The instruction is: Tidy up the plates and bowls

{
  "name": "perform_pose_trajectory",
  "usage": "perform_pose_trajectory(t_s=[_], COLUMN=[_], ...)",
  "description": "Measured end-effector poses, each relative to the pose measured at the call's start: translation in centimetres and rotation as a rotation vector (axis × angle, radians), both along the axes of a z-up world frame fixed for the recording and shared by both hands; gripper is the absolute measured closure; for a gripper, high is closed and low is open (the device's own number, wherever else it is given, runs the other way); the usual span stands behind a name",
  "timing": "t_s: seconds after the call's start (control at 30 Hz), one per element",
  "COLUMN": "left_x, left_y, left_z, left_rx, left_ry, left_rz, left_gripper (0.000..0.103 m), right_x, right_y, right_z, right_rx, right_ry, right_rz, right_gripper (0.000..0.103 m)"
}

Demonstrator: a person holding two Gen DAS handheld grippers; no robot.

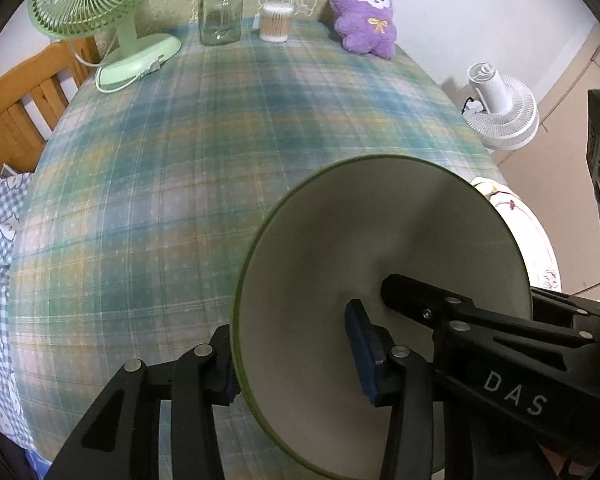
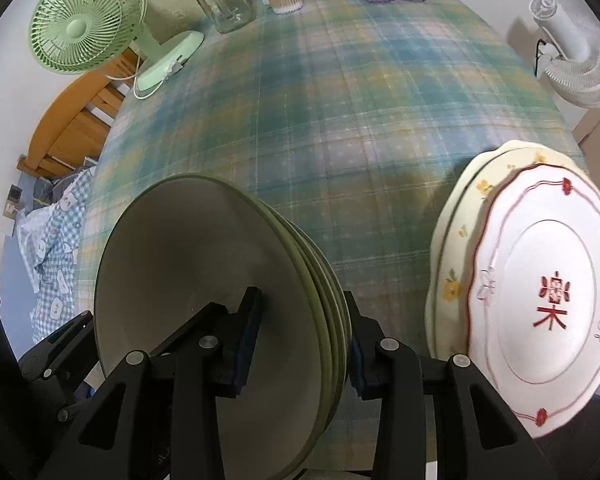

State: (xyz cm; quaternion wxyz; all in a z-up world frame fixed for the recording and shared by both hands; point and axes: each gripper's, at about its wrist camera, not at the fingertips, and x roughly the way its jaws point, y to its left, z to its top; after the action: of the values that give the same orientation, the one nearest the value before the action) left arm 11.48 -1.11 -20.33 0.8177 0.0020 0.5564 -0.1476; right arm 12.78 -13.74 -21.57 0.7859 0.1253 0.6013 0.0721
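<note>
A stack of green-rimmed cream bowls (image 2: 204, 280) stands near the front of the plaid table; in the left wrist view only the top bowl (image 1: 340, 280) shows. My left gripper (image 1: 296, 364) is shut on the bowl stack's near rim, one pad inside, one outside. My right gripper (image 2: 304, 344) is shut on the stack's rim, one finger inside (image 2: 248, 332), one outside. The right gripper's finger (image 1: 420, 292) shows inside the bowl in the left wrist view. To the right lies a stack of plates: a white plate with red trim (image 2: 548, 300) on a cream flowered plate (image 2: 456, 256).
At the table's far edge stand a green desk fan (image 1: 100, 0), a glass jar (image 1: 220, 12), a cotton-swab tub (image 1: 276, 22) and a purple plush toy (image 1: 366, 12). A white fan (image 1: 500, 112) is beyond the right edge. A wooden chair (image 1: 24, 104) is at the left.
</note>
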Motion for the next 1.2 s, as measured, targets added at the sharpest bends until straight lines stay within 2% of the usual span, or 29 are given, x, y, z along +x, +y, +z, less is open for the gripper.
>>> perform_pose_trajectory(t_s=[0.37, 0.7, 1.2], left_x=[-1.5, -3.1, -3.1], left_y=[-2.5, -8.1, -17.2], left_z=[3.9, 6.4, 5.3], left_rx=[0.004, 0.012, -0.003], left_ry=[-0.042, -0.09, -0.064], left_rz=[-0.049, -0.038, -0.027], left_gripper=[0.061, 0.061, 0.061], right_x=[-2.5, -3.8, -3.8], right_y=[-2.4, -7.8, -17.5], right_z=[4.1, 7.0, 6.8], right_rx=[-0.011, -0.009, -0.02], right_ry=[-0.048, -0.096, -0.072], right_rz=[-0.065, -0.057, -0.062], right_gripper=[0.062, 0.062, 0.062])
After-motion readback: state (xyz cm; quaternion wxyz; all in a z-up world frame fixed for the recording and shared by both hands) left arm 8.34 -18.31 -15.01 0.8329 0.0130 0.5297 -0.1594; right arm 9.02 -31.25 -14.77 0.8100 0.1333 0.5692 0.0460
